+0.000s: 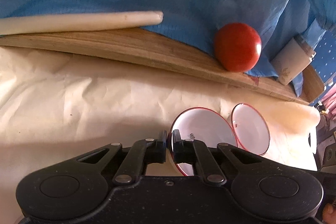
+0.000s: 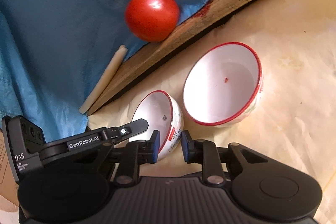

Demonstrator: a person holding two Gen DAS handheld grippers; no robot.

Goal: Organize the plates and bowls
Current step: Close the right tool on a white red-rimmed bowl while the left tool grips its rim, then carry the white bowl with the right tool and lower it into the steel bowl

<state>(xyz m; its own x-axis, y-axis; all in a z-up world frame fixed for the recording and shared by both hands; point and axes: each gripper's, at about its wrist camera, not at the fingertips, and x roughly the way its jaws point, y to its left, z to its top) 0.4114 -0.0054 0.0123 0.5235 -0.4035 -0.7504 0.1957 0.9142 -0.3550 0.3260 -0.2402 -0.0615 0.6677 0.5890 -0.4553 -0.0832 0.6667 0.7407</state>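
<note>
2 bowls (image 2: 222, 85) on cream paper (image 2: 283, 98), blue cloth (image 2: 52, 14) behind.

Two bowls, the small bowl (image 2: 156, 117) left of the large bowl (image 2: 222, 85), sit side by side on the surface (image 2: 283, 98), with the ball (image 2: 152, 14) behind them.

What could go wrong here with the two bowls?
1. The left gripper pinches the small bowl only by its rim, and the bowl is tilted; it may swing or slip.
2. The big bowl sits close beside it; a careless lift may knock them together.
</note>
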